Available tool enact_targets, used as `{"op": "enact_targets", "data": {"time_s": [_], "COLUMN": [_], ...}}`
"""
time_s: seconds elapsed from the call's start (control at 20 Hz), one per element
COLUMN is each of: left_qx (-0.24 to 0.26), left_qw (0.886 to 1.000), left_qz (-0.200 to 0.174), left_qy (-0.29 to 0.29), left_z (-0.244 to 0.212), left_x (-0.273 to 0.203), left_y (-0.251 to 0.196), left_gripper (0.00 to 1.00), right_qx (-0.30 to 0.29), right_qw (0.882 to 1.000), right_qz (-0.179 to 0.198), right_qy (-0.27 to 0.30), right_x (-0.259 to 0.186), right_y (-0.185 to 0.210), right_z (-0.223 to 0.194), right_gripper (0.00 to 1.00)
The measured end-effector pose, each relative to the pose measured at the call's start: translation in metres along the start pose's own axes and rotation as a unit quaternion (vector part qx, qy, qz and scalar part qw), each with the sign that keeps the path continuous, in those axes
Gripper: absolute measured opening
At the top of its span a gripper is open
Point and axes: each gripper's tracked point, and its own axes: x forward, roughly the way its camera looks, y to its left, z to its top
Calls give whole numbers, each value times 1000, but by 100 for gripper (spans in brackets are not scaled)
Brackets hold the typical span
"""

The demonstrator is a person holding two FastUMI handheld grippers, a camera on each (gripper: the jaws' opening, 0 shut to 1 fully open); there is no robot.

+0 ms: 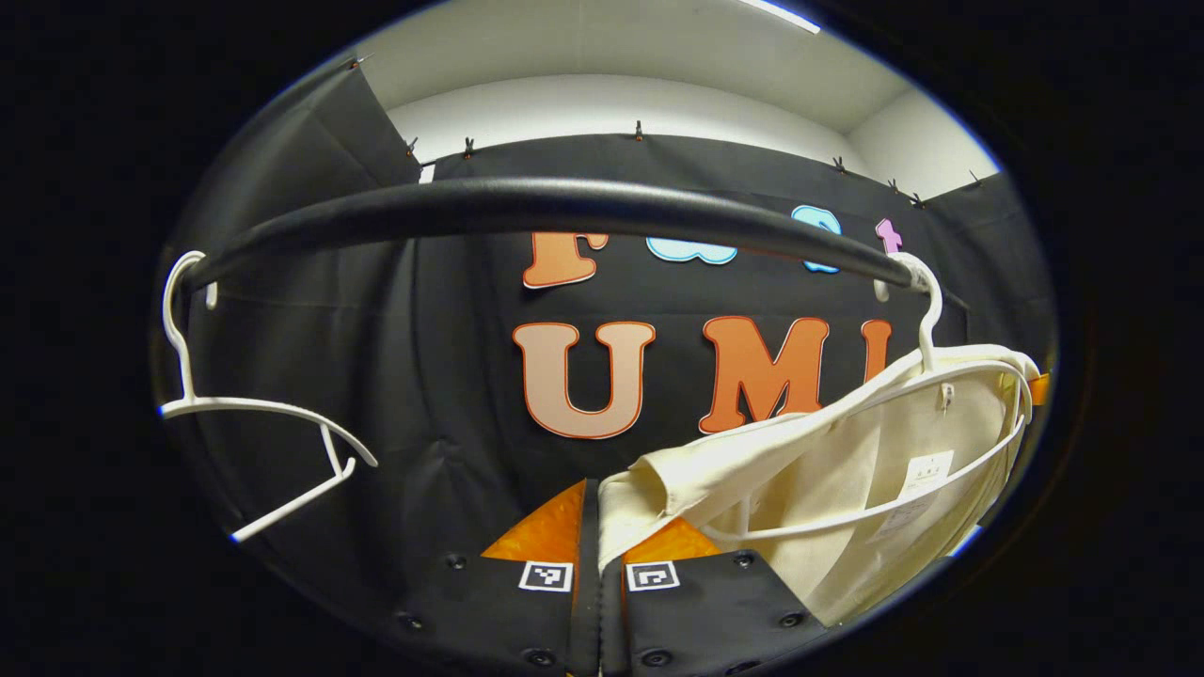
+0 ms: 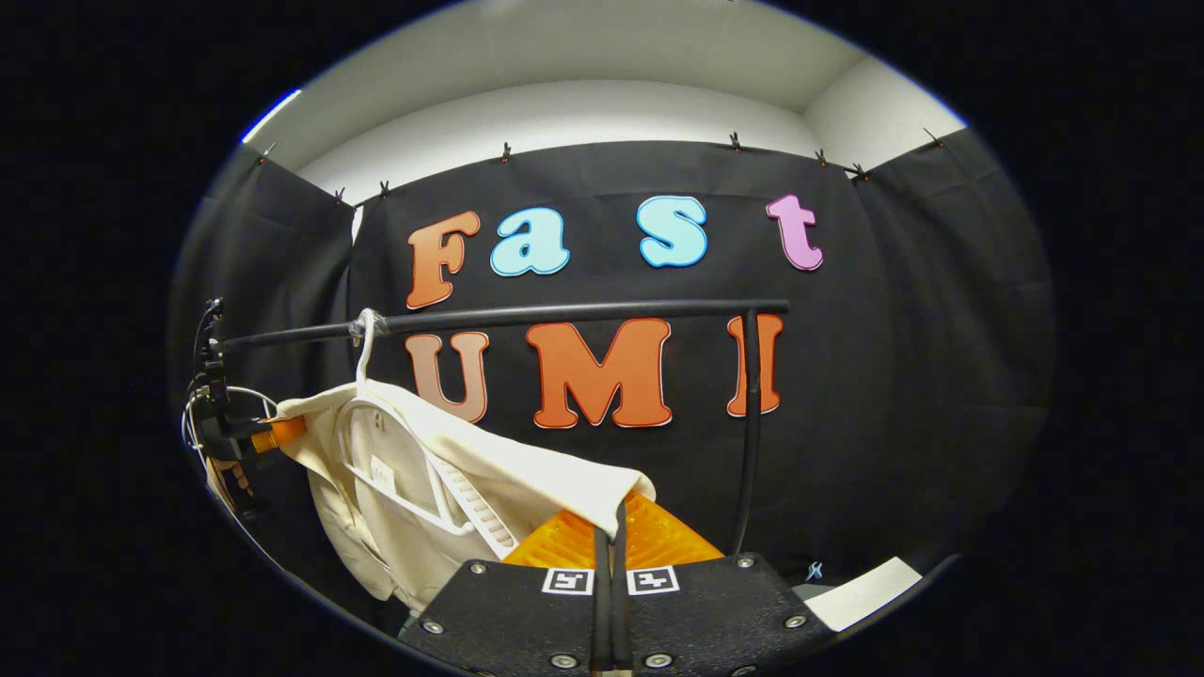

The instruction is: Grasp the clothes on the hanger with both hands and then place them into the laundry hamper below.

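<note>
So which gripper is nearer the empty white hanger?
Left. The left gripper grips the cream garment at the end toward the empty hanger; the right gripper pinches the garment's far end.

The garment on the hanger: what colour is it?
Plain cream garment, without pattern; the right gripper view shows it best.

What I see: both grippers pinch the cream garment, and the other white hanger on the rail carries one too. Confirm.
Wrong: the left gripper view shows the other white hanger bare on the rail. The left gripper and right gripper do pinch the cream garment.
</note>
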Motion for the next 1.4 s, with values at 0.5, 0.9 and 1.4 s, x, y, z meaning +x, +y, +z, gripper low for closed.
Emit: {"op": "enact_targets", "data": {"time_s": [0.5,0.9,1.4], "left_qx": [-7,-52,-14], "left_qw": [998,985,959], "left_qz": [13,47,-3], "left_qy": [54,161,284], "left_z": [-56,-162,-295], "left_x": [12,-2,-60], "left_y": [-1,22,-49], "left_gripper": [7,7,7], "right_qx": [82,79,66], "right_qw": [995,986,969], "right_qz": [24,8,-9], "right_qy": [57,144,237], "right_x": [19,13,-10], "right_y": [-5,-13,-22], "right_z": [-89,-189,-294], "right_gripper": [0,0,0]}}
